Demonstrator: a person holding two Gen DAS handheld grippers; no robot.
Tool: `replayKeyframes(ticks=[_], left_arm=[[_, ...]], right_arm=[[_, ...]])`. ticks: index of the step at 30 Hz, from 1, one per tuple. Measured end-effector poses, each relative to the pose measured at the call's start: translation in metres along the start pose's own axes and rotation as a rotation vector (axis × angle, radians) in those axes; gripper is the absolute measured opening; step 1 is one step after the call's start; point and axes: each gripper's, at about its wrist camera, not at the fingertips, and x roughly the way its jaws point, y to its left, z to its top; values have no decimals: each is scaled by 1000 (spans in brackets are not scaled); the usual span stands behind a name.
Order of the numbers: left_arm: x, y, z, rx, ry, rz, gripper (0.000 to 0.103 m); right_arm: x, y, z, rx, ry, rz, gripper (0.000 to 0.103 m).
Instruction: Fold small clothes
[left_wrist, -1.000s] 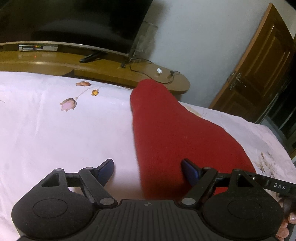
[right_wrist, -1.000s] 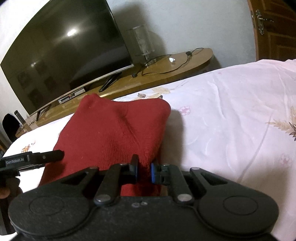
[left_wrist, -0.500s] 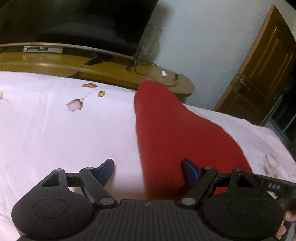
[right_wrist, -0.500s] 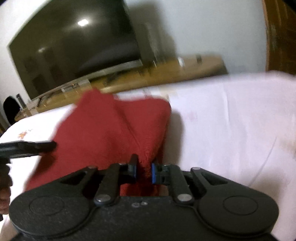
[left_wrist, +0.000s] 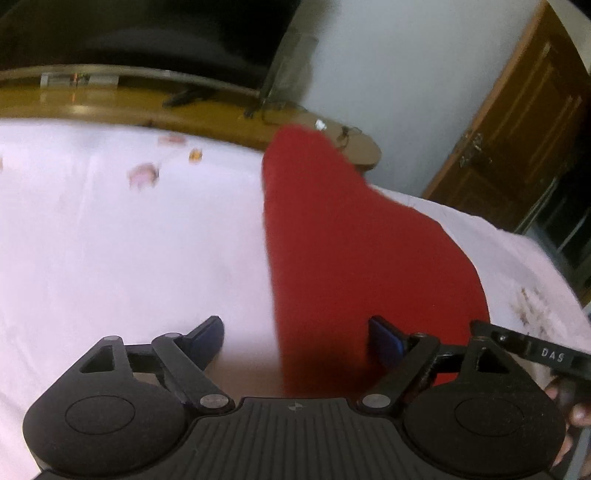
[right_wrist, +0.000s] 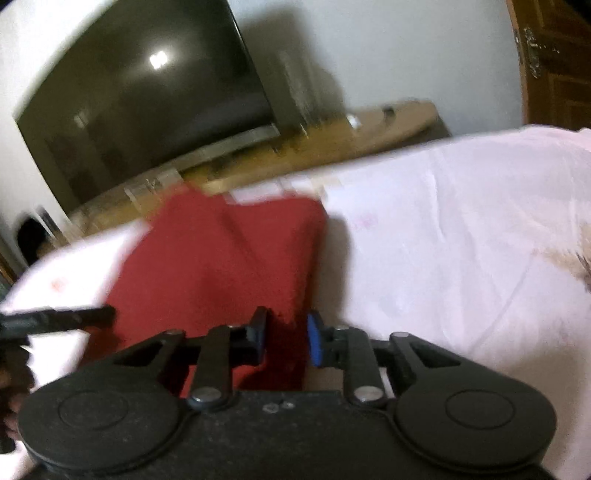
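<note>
Red cloth (right_wrist: 221, 258) flat on pale bed sheet (right_wrist: 461, 240). Right hand-held gripper (right_wrist: 286, 338) low over cloth's near right edge, jaws opening, cloth edge between blue pads, not pinched. Left hand-held gripper's tip (right_wrist: 74, 316) pokes in from left beside cloth. Dark TV (right_wrist: 147, 96) behind on wooden stand (right_wrist: 399, 122). View blurred.

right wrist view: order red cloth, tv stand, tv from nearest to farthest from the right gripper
1. red cloth: directly ahead on the bed, its near edge between the opening jaws of the right gripper.
2. tv stand: past the bed's far edge, running across the back.
3. tv: on that stand, upper left, against the wall.
</note>
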Motion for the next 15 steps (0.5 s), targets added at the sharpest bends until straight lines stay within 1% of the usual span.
replayKeyframes(ticks=[2, 5, 7, 9, 11, 13, 14, 15], left_arm=[[0, -3, 0, 14, -6, 13, 89], [-10, -6, 4, 4, -9, 12, 89], [-22, -8, 1, 21, -27, 2, 89], [-36, -11, -8, 30, -34, -19, 89], [-41, -12, -17, 34, -15, -29, 89], [-40, -12, -28, 56, 7, -13, 89], [-37, -10, -35, 51, 25, -4, 89], [-38, -8, -40, 44, 21, -8, 89]], right_arm=[[4, -1, -1, 24, -14, -2, 26], [1, 0, 3, 28, -3, -13, 28], [-9, 3, 5, 20, -24, -20, 32], [-24, 3, 5, 26, -46, -10, 31], [-37, 4, 0, 25, -52, 3, 32], [-43, 7, -6, 18, -40, 11, 34], [-42, 8, -11, 10, -23, 10, 34], [-39, 10, -17, -6, 4, -2, 34]])
